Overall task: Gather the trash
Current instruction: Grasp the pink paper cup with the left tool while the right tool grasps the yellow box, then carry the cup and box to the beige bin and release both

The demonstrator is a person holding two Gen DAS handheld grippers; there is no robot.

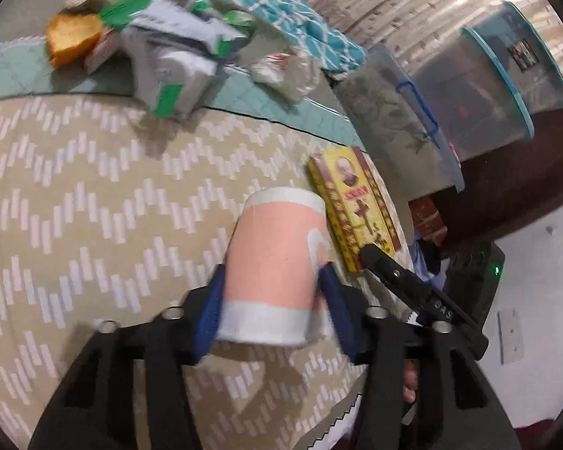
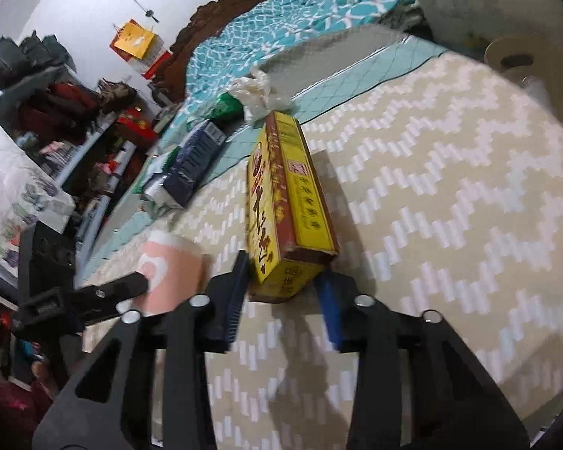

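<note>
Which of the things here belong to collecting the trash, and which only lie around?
For the job:
- pink paper cup, gripped by left gripper
- yellow box, gripped by right gripper
- crumpled cartons
- white plastic bag

Lying about:
- storage bins
- teal blanket
- zigzag mat

The left gripper (image 1: 272,296) is a matte black plastic frame with two broad arms, each cut through with long slanted slots. Round silver bolt heads (image 1: 172,313) sit at the pivots, two on each side. Its fingers carry ribbed blue pads (image 1: 208,322) along their inner faces. A white toothed strip runs along the lower edge near the right arm.

The right gripper (image 2: 281,296) has the same build: black slotted arms, four shiny round bolt heads (image 2: 199,301), and dark blue ridged pads (image 2: 328,311) on the fingers. Seen from the left camera, one of its black fingers shows a small screw and pale embossed letters.
</note>
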